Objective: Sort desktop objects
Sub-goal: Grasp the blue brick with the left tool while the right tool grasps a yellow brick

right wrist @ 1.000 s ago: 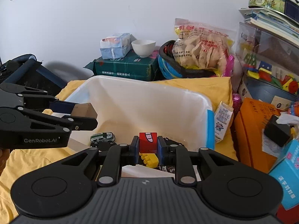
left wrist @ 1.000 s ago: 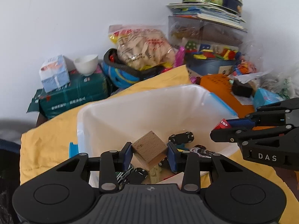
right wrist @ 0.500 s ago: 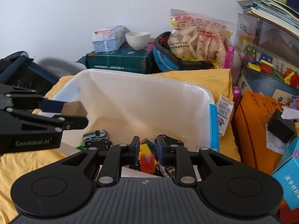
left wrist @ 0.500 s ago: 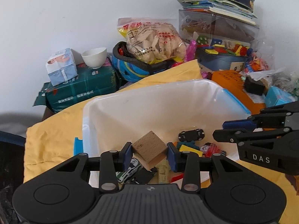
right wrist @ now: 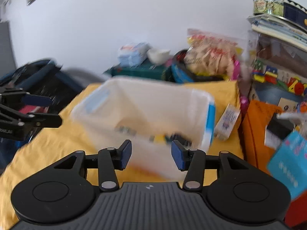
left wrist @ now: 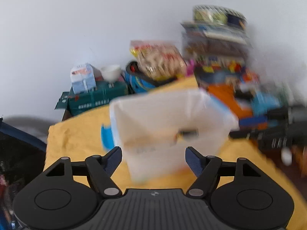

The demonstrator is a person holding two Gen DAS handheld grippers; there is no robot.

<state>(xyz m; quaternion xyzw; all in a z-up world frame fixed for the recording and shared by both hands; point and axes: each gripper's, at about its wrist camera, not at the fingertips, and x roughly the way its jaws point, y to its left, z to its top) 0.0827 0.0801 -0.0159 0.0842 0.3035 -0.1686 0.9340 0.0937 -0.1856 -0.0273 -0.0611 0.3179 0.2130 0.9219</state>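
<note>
Left wrist view, heavily blurred. The left claw has its jaws apart and widening, with nothing between them. Just beyond its tips sits a white plastic bin with blue handle clips, resting on a yellow cloth that covers the table. The bin stands central, probably so either hand can drop sorted things into it. Small toys lie on its floor, smeared into a dark and yellow streak; their kind cannot be told. At the right edge the right claw shows only as a dark blur, cut off by the frame. Behind, against the wall, are a green box, a white bowl and a snack bag.

Right wrist view, somewhat sharper. The right claw is also empty, jaws apart and widening, pointing down at the bin's near wall. That wall hides most of the contents; only blurred toys show through. The left claw reaches in from the left, open and empty. A small carton lies just beside the bin, likely still to be sorted. A blue packet at the right is cut off.
</note>
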